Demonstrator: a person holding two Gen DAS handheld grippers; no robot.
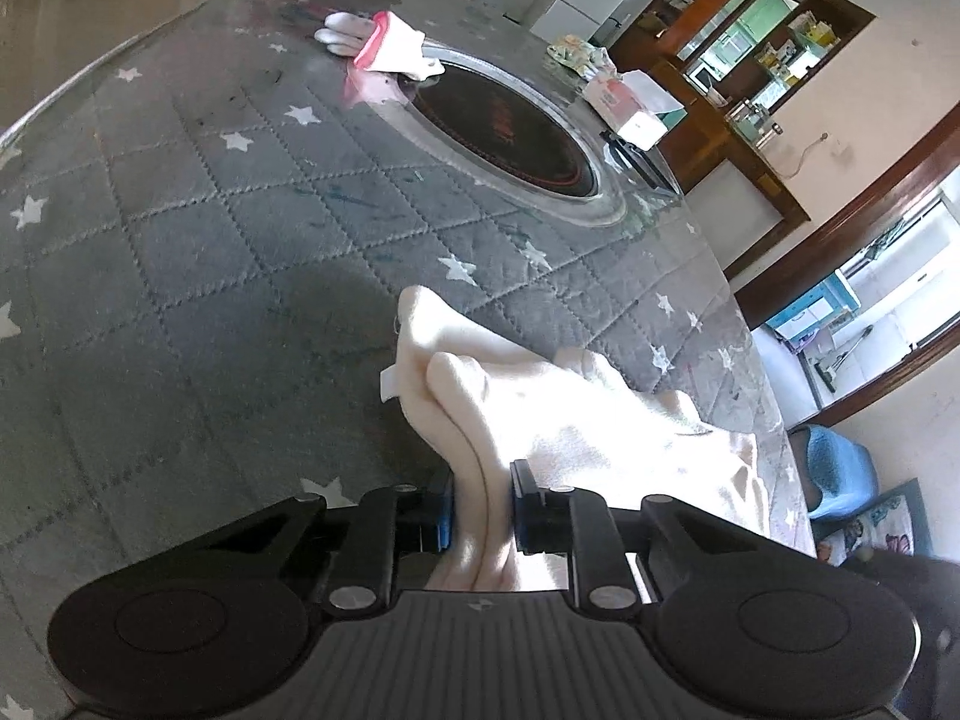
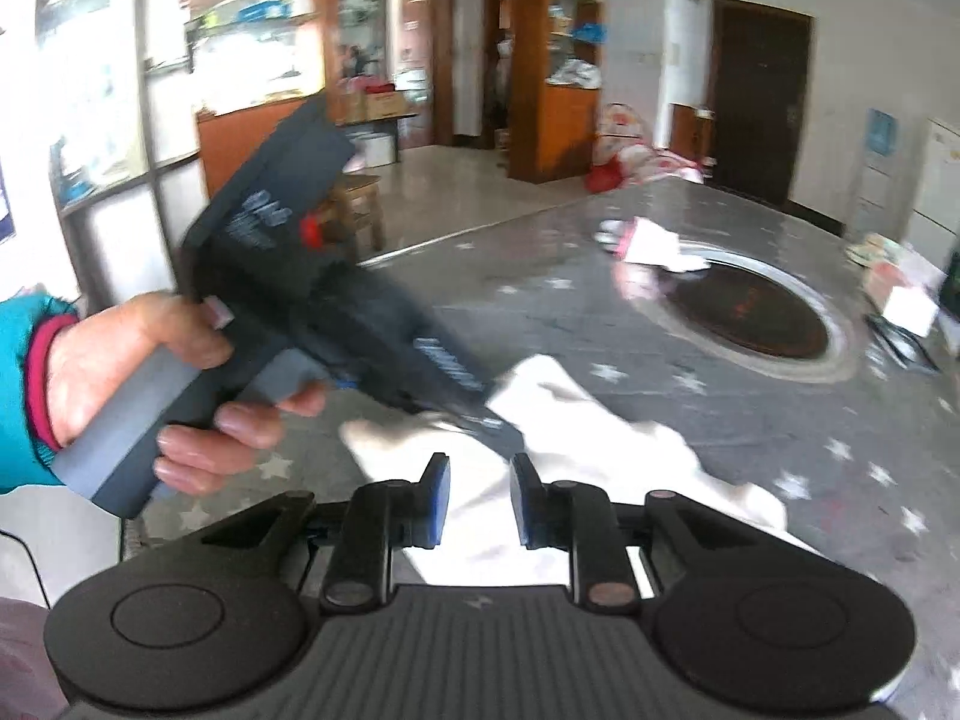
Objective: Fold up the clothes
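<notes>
A cream-white garment (image 1: 540, 414) lies bunched on the grey star-quilted table (image 1: 210, 276). My left gripper (image 1: 481, 504) is shut on a fold of it near the table's near edge. The garment also shows in the right wrist view (image 2: 600, 438), with the left gripper (image 2: 486, 414) and the hand holding it reaching in from the left. My right gripper (image 2: 480, 498) hovers just above the garment with its jaws apart and nothing pinched between them. The right wrist view is blurred by motion.
A round dark hotplate (image 1: 510, 126) is set in the table's middle. Folded white and pink clothes (image 1: 384, 45) lie at its far rim. A tissue pack (image 1: 630, 99) and small items sit at the far right. A wooden stool (image 2: 360, 204) stands beyond the table.
</notes>
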